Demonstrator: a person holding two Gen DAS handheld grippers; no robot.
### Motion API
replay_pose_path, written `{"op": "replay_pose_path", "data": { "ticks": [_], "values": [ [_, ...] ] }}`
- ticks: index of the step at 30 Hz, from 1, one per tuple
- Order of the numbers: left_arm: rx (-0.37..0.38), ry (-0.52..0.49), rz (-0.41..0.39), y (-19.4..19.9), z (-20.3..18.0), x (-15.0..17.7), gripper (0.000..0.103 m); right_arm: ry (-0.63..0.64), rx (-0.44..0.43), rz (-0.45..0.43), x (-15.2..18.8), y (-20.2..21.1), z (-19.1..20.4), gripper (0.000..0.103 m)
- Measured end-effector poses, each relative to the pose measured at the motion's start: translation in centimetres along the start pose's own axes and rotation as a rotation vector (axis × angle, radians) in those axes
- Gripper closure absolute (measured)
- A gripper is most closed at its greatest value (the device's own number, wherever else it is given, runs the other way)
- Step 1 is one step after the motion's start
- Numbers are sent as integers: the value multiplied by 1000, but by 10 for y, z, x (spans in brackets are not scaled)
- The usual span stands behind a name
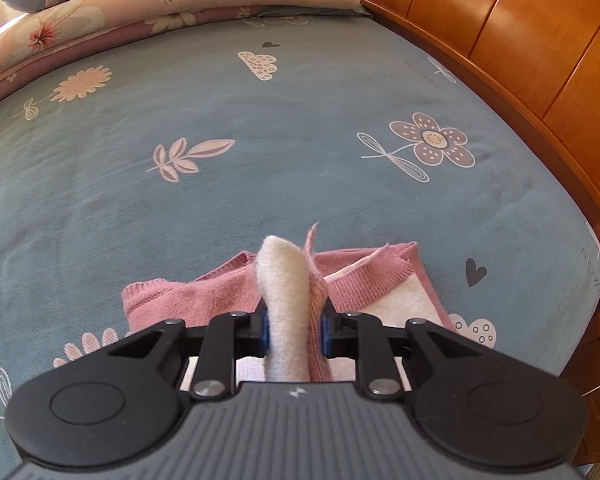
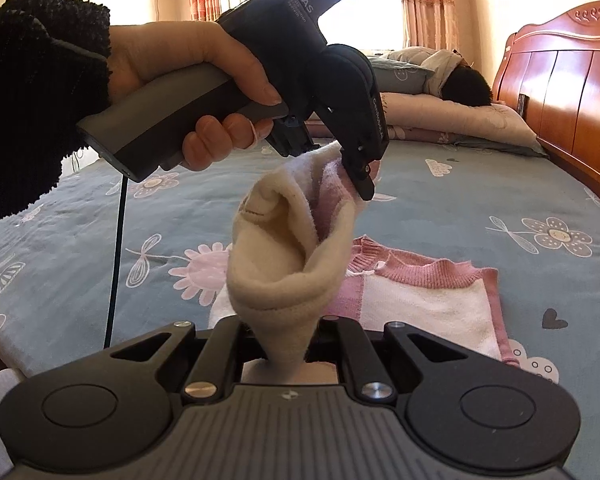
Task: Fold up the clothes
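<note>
Pink-and-cream knit sweater (image 2: 420,296) lies on the bed (image 2: 440,208) just below both grippers, left gripper (image 2: 360,176) and right gripper (image 2: 286,344) each pinching one lifted fold, so carry them level together before laying it flat.

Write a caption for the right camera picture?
Both grippers lift a cream-and-pink sweater above the bed.
</note>
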State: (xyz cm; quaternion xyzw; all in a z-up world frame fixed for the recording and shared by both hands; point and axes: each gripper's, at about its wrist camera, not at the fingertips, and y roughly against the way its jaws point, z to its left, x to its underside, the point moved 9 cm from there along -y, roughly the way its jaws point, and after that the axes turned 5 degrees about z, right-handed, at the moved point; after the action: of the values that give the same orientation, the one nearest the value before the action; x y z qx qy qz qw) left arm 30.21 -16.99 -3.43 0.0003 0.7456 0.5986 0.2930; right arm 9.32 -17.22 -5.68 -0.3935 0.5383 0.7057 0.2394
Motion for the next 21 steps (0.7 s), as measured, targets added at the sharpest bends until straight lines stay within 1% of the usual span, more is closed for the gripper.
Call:
{"op": "replay_pose_path", "data": {
  "ticks": [15, 21],
  "values": [
    [14, -25, 30, -36, -40, -13, 83, -86, 14, 4, 5, 0, -45, 92],
    [5, -25, 52, -58, -55, -15, 83, -170, 6, 18, 16, -3, -66, 92]
  ]
}}
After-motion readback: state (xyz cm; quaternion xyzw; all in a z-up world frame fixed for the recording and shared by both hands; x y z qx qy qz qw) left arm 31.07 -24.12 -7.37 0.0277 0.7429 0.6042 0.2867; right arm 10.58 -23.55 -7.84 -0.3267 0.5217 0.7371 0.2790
